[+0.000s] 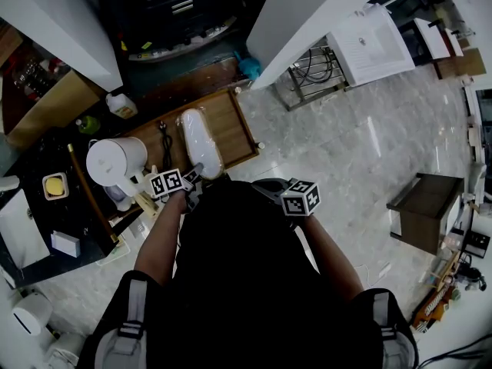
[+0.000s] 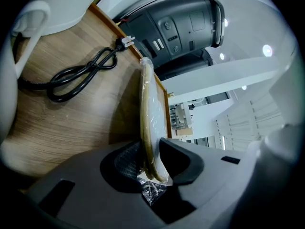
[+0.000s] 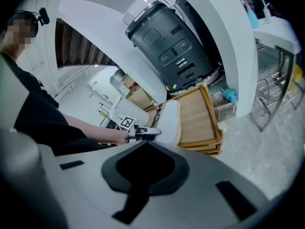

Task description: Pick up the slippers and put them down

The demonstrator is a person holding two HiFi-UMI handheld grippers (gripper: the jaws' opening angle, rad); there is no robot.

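Note:
A pair of white slippers wrapped in clear plastic lies lengthwise on a low wooden tray table. My left gripper is shut on their near end. In the left gripper view the flat pack of slippers stands on edge between the two pads, with crinkled plastic behind it, inside my left gripper. My right gripper hovers to the right, in front of the person's dark torso. Its pads are together with nothing between them. From there I see the slippers and the left gripper on them.
A black power cable lies on the tray to the left of the slippers, and a white kettle stands at its left end. A dark machine stands behind the tray. A wire rack and a small dark stool stand on the marble floor.

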